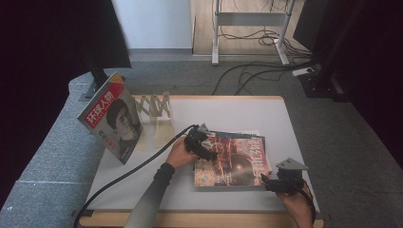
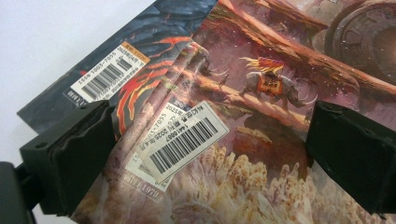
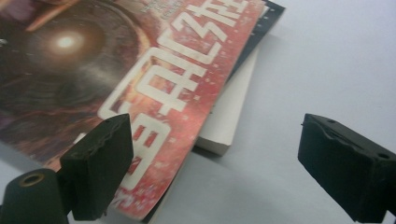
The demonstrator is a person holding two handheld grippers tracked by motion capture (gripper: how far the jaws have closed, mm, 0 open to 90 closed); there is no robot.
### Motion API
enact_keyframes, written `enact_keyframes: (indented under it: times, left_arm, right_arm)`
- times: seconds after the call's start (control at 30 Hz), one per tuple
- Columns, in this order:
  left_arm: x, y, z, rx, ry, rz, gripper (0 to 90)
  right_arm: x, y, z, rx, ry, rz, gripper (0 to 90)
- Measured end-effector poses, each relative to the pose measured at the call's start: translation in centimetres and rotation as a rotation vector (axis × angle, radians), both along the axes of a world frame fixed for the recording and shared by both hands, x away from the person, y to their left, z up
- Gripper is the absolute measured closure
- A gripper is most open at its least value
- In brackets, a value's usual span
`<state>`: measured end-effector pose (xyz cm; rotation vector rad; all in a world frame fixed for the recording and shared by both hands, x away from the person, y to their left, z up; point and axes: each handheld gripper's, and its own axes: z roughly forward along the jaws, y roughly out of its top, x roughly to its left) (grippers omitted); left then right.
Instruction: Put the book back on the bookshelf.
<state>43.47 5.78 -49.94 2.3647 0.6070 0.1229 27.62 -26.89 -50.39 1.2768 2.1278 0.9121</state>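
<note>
Now, a glossy red-and-brown magazine (image 1: pixel 231 160) is seen lying flat at the centre of the white table (image 1: pixel 228 111), stacked on further magazines whose edges peek out along its far and right sides. From the high view, the left gripper (image 1: pixel 205 148) is held at the stack's 9 o'clock edge, a thick black cable (image 1: pixel 128 175) trailing away toward 7 o'clock. In the left gripper view its blocky black jaws are spread wide over the shiny cover, where a white barcode sticker (image 2: pixel 187 140) is curling at one corner; nothing is pinched. The right gripper (image 1: pixel 267 183), topped by a grey three-cornered plate, is stationed at the stack's 4 o'clock corner. Its matte, rough-edged jaws are parted too, one over the red cover's corner, the other over bare table. At 10 o'clock a portrait magazine (image 1: pixel 113 122) is propped upright against a pale wooden zigzag rack (image 1: pixel 154 105).
</note>
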Motion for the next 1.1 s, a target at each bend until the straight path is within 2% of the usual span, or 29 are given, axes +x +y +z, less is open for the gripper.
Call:
enact_keyframes:
  times: [0.17,0.3,0.43,0.5,0.63,0.9,0.97,1.1]
  left_arm:
    - [-0.1,0.0,0.0,0.0,0.001,0.012,1.8]
    - [-0.4,0.2,0.0,0.001,0.001,0.021,2.0]
    - [-0.7,0.4,0.0,-0.001,0.001,0.026,2.3]
    - [-0.9,0.5,0.0,-0.002,0.001,0.034,2.6]
    - [-1.2,0.8,0.1,0.002,0.003,0.044,3.1]
    - [-2.0,1.7,0.1,-0.005,0.004,0.071,4.4]
    - [-2.0,1.9,0.1,-0.001,0.03,0.083,4.3]
    - [-2.4,2.4,0.0,-0.01,0.034,0.101,4.4]
  right_arm:
    - [-1.2,0.9,-0.5,0.025,0.031,0.07,0.7]
    - [-1.7,1.7,-1.3,0.01,0.048,0.097,0.0]
    - [-1.6,1.8,-1.8,-0.014,0.05,0.092,0.6]
    - [-1.6,1.7,-1.8,-0.026,0.038,0.086,2.2]
    - [-1.5,1.6,-1.5,-0.026,0.013,0.069,4.6]
    - [-0.6,1.5,-1.2,-0.048,0.007,0.04,4.8]
    - [-0.2,1.4,-1.0,-0.053,0.002,0.03,5.1]
    - [0.7,1.2,-0.7,-0.053,0.002,0.011,5.3]
